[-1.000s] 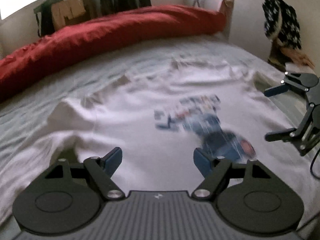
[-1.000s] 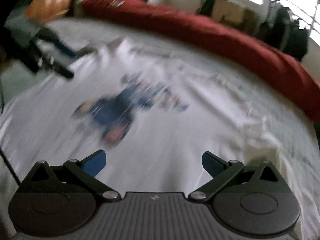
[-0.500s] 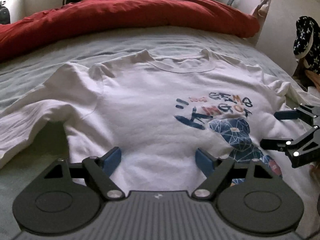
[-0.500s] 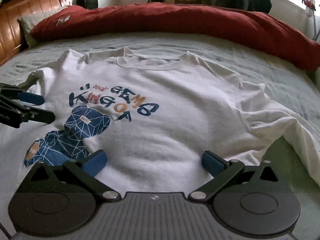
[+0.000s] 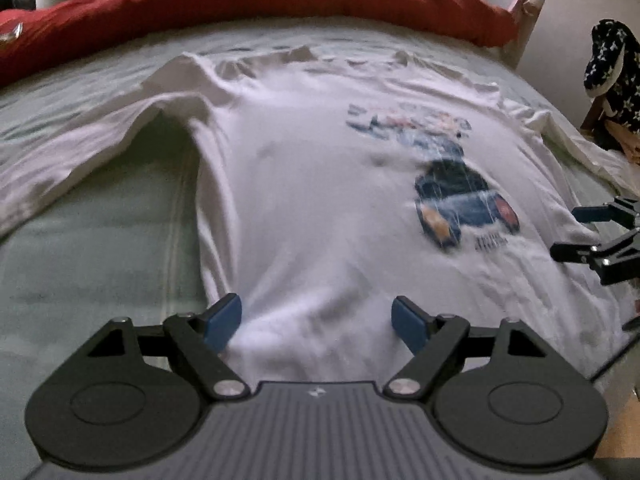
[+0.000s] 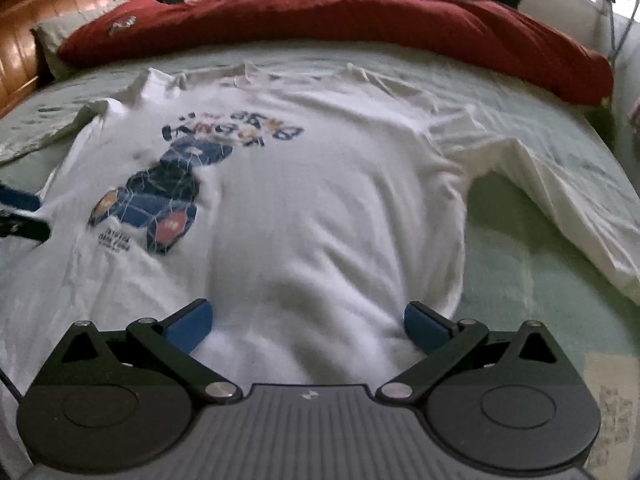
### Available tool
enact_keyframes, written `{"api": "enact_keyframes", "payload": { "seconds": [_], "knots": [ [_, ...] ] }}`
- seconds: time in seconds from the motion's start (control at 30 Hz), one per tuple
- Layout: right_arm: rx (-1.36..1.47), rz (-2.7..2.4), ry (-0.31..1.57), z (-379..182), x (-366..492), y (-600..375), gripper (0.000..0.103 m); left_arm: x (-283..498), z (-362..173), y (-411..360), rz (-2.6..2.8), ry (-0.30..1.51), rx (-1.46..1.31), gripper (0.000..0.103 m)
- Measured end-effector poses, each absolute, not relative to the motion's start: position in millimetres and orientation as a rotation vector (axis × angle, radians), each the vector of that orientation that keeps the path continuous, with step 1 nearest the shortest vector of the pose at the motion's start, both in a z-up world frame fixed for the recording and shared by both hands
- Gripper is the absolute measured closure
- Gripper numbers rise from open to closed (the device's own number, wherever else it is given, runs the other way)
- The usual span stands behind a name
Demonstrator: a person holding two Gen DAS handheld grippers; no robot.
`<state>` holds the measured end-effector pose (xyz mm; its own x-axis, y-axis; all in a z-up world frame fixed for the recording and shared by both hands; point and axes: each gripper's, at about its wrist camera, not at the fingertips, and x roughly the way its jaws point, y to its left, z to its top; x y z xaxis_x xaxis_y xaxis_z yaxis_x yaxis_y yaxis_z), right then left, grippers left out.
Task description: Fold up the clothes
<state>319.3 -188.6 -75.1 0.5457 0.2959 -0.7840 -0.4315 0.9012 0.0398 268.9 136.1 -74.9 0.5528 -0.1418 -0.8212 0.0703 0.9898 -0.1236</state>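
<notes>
A white long-sleeved shirt (image 5: 312, 208) with a blue bear print (image 5: 460, 204) lies face up on the bed, collar at the far end and sleeves spread to both sides. My left gripper (image 5: 316, 322) hangs open over the shirt's lower left part, its left pad (image 5: 222, 322) near the side seam. My right gripper (image 6: 307, 326) stands open over the lower right part of the shirt (image 6: 320, 200), its right pad (image 6: 426, 328) close to the side edge. Nothing is pinched. Each gripper shows at the other view's edge: right gripper (image 5: 576, 232), left gripper (image 6: 24, 214).
A red duvet (image 6: 360, 20) lies rolled across the bed's far side, on a pale green sheet (image 5: 100, 260). A pillow and wooden headboard (image 6: 24, 40) are at the far left of the right wrist view. A dark spotted item (image 5: 612, 64) stands beyond the bed's right edge.
Both grippers have sunk toward the shirt's lower part and spread apart, the left toward the left side seam, the right toward the right side edge. Their jaws stay wide.
</notes>
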Motion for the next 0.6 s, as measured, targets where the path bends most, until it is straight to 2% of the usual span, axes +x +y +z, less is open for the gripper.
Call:
{"api": "enact_keyframes", "payload": {
  "seconds": [0.37,0.6],
  "knots": [
    [-0.178,0.357,1.055,-71,328,-177,0.0,245,-71,129,-0.12,1.093,-0.072,0.019],
    [-0.183,0.347,1.113,-72,337,-173,0.0,260,-55,121,-0.124,1.12,-0.036,0.019]
  ]
}}
